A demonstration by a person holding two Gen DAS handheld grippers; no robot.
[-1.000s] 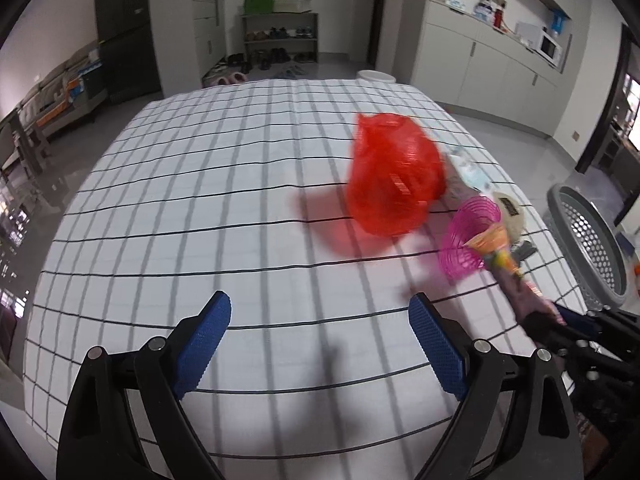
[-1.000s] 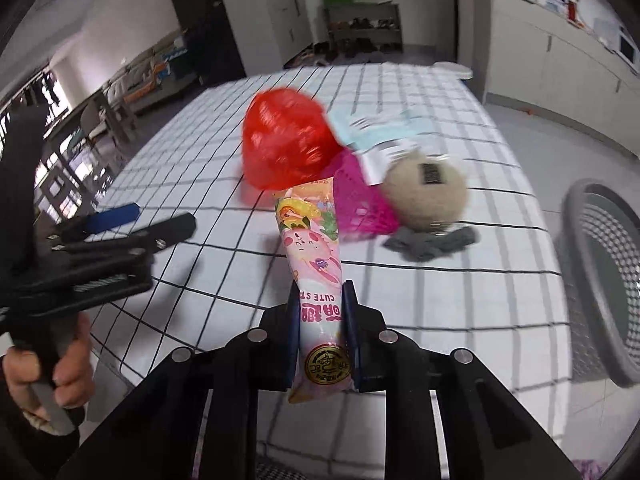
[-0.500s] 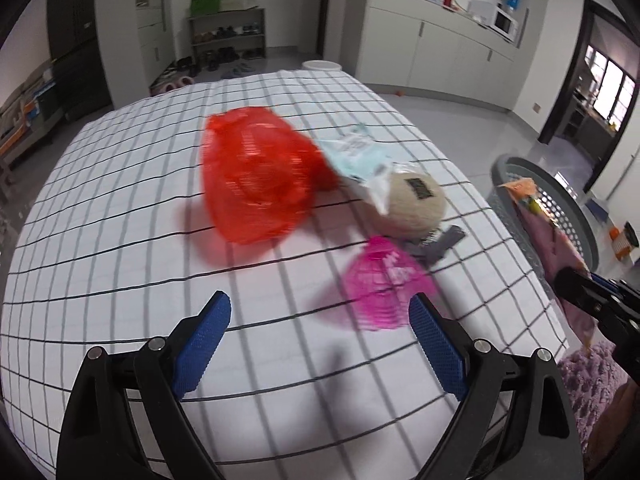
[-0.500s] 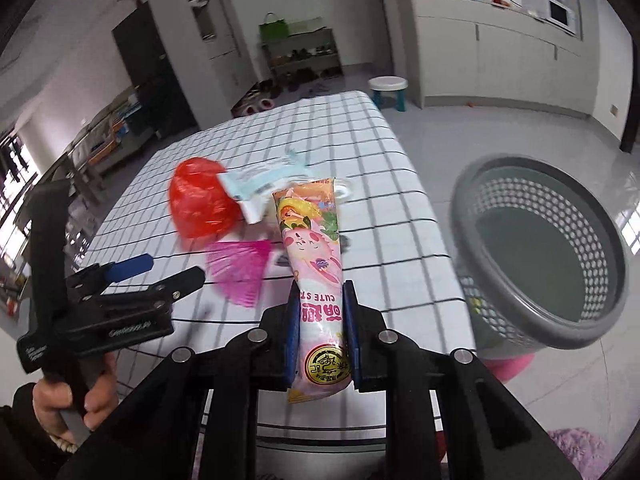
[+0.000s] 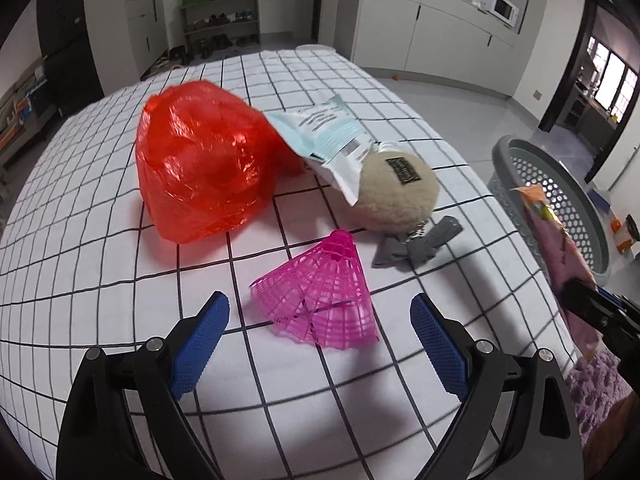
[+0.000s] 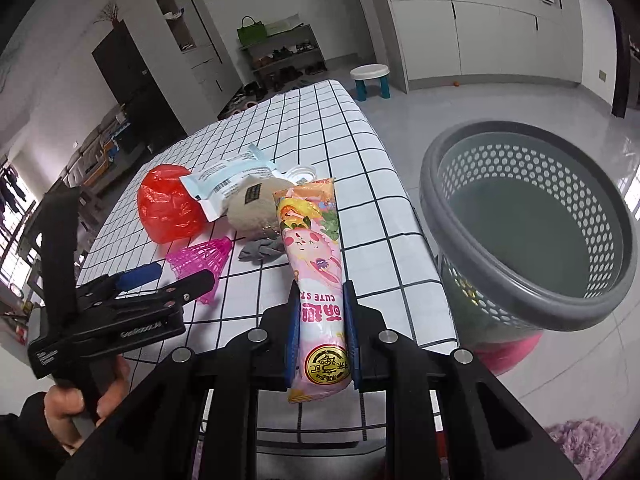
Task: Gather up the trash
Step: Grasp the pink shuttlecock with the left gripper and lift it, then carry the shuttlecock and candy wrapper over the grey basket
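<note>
My right gripper (image 6: 320,312) is shut on a pink snack wrapper (image 6: 316,264), held upright past the table's right edge, near a grey perforated basket (image 6: 532,220). The wrapper (image 5: 560,248) and basket (image 5: 560,184) also show at the right of the left wrist view. My left gripper (image 5: 320,332) is open and empty, low over the table, with a pink plastic mesh cone (image 5: 320,296) lying between its fingers. Behind it lie a red plastic bag (image 5: 200,160), a light-blue pouch (image 5: 324,132), a beige fluffy ball (image 5: 396,184) and a grey cloth scrap (image 5: 420,244).
The table has a white cloth with a black grid (image 5: 100,260). The basket stands on the floor beside the table's right edge. A small white stool (image 6: 372,76), cabinets (image 6: 480,28) and a shoe shelf (image 6: 284,56) stand beyond the table.
My left gripper has moved closer to the pink mesh cone, now between its fingers. My right gripper has carried the wrapper further right, and the basket looks larger and nearer.
</note>
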